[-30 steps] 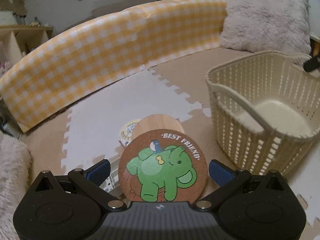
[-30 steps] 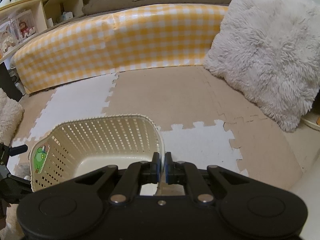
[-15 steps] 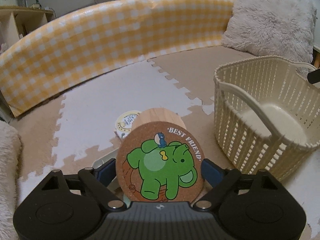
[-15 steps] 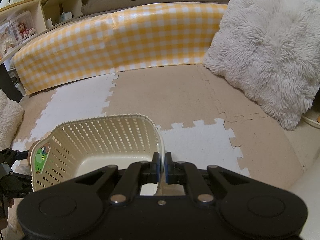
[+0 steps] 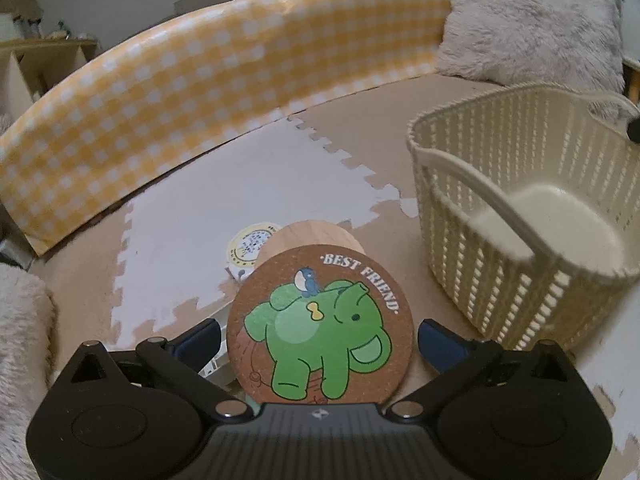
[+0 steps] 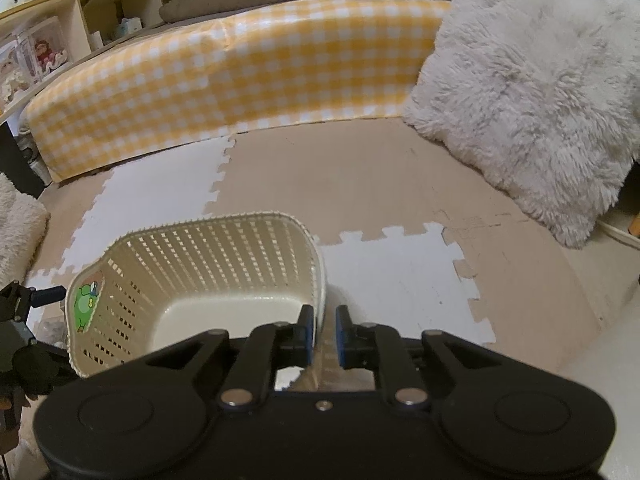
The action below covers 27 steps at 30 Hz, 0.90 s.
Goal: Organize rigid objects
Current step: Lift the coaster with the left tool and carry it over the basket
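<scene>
A round cork coaster (image 5: pixel 320 326) with a green elephant and "BEST FRIEND" stands upright between the fingers of my left gripper (image 5: pixel 319 338), which is shut on its edges and holds it above the floor mat. The coaster also shows through the basket wall in the right wrist view (image 6: pixel 87 305). A cream plastic basket (image 5: pixel 532 216) with a handle stands to the right of the coaster, empty. My right gripper (image 6: pixel 322 334) straddles the basket's near rim (image 6: pixel 320 280), its jaws slightly apart around the wall.
A wooden round piece (image 5: pixel 312 236) and a yellow-rimmed round lid (image 5: pixel 250 244) lie on the foam mat behind the coaster. A yellow checkered bumper (image 6: pixel 240 76) curves across the back. A fluffy white pillow (image 6: pixel 532 92) leans at the right. Shelves (image 6: pixel 52 40) stand far left.
My right gripper's jaws have parted slightly around the basket rim. My left gripper with the coaster has shifted a little; the basket now looks closer to it.
</scene>
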{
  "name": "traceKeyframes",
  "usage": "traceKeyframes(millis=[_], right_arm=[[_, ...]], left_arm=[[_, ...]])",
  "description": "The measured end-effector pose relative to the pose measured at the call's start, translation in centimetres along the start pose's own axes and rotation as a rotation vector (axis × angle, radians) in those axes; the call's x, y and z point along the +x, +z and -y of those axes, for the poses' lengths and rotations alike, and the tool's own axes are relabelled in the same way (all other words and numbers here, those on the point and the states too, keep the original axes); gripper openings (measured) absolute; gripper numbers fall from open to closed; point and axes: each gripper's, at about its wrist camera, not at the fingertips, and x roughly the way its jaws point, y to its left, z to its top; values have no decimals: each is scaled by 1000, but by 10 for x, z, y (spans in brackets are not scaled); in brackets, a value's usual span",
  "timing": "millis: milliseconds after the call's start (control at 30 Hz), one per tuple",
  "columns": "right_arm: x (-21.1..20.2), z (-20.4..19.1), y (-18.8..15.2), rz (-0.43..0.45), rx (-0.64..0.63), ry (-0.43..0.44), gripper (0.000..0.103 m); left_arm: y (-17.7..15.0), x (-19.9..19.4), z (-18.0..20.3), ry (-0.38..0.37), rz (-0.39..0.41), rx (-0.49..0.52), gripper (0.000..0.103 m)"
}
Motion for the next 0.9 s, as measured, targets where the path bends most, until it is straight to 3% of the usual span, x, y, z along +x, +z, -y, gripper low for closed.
traceKeyframes(millis=[67, 433, 667, 900], right_arm=[[1, 0, 0, -2, 6, 17, 6], [1, -2, 0, 1, -7, 9, 5], [1, -2, 0, 0, -4, 11, 5], [1, -2, -1, 0, -1, 13, 5]], left_arm=[[2, 1, -4, -17, -3, -26, 99], [-1, -14, -21, -47, 23, -167, 99], [20, -51, -30, -62, 108, -254, 99], [59, -87, -11, -230, 163, -329, 99]])
